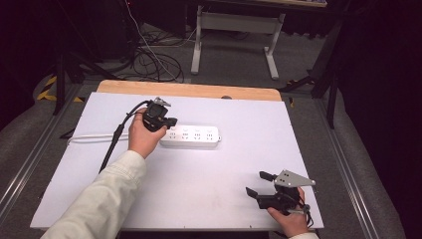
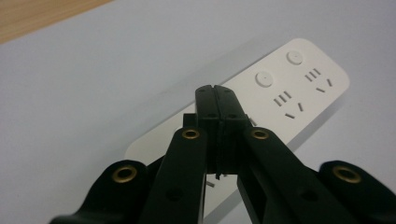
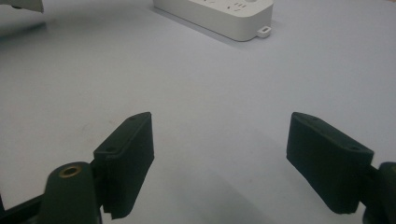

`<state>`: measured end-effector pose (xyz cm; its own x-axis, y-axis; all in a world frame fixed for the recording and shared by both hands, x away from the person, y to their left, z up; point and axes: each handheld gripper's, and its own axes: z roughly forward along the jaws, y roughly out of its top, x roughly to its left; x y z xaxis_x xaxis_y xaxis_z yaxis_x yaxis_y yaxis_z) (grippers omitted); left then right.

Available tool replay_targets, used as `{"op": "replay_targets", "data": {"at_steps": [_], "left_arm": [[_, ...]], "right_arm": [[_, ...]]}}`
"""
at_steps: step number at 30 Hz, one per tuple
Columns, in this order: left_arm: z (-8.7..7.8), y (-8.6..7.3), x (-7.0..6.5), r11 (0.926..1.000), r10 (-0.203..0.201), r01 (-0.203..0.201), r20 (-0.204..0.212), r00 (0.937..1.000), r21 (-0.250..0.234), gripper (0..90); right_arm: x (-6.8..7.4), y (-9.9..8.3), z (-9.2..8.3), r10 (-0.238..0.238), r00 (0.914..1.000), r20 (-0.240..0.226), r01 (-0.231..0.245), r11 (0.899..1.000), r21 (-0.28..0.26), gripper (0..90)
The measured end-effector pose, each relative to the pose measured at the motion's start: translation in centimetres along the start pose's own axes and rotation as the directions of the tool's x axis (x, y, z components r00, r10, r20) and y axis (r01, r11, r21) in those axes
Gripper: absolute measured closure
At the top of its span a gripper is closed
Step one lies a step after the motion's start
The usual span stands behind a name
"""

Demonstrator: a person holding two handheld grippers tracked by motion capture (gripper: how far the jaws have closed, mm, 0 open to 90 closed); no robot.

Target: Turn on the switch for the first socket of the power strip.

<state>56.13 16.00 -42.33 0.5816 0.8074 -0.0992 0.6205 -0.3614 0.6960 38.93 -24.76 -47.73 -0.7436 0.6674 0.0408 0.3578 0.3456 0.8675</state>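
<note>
Left gripper [image 1: 171,121] jaws pressed together over power strip's [image 1: 191,136] left end, seemingly to press | right gripper [image 1: 258,184] spread wide, idle near table's [image 1: 209,169] front right corner

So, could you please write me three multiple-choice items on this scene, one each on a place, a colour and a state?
1. Where is the left gripper?
A. over one end of the power strip
B. by the table's near edge
C. off the table

2. What colour is the power strip?
A. black
B. white
C. red

3. How do the right gripper's jaws stand?
A. shut on a cable
B. shut on nothing
C. wide apart

Answers: 1 A, the high view shows it at the strip's left end; 2 B, its body is white in every view; 3 C, the right gripper view shows bare table between its pads.
</note>
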Motion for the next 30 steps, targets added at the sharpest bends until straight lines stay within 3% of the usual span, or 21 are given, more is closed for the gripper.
{"op": "replay_targets", "data": {"at_steps": [8, 13, 25, 30], "left_arm": [[1.3, -0.4, 0.1, 0.9998, 0.014, -0.014, -0.037, 0.9992, 0.016, 90.0], [1.9, -0.6, 0.1, 0.9981, 0.062, -0.061, -0.063, 0.9961, 0.009, 90.0], [2.7, -1.0, -0.1, 0.9962, 0.078, -0.075, -0.079, 0.9938, 0.044, 90.0], [2.7, -1.1, -0.1, 0.9958, 0.087, -0.084, -0.079, 0.9931, 0.037, 90.0]], "right_arm": [[0.0, 0.0, -0.1, -0.001, 1.0, -0.003, 0.001, 1.0, -0.002, 24.0], [0.0, 0.0, -0.1, -0.001, 1.0, -0.004, 0.001, 1.0, -0.003, 24.0], [0.0, 0.0, -0.1, 0.0, 1.0, -0.005, 0.0, 1.0, -0.003, 24.0], [0.0, 0.0, -0.1, -0.001, 1.0, -0.006, 0.001, 1.0, -0.002, 24.0]]}}
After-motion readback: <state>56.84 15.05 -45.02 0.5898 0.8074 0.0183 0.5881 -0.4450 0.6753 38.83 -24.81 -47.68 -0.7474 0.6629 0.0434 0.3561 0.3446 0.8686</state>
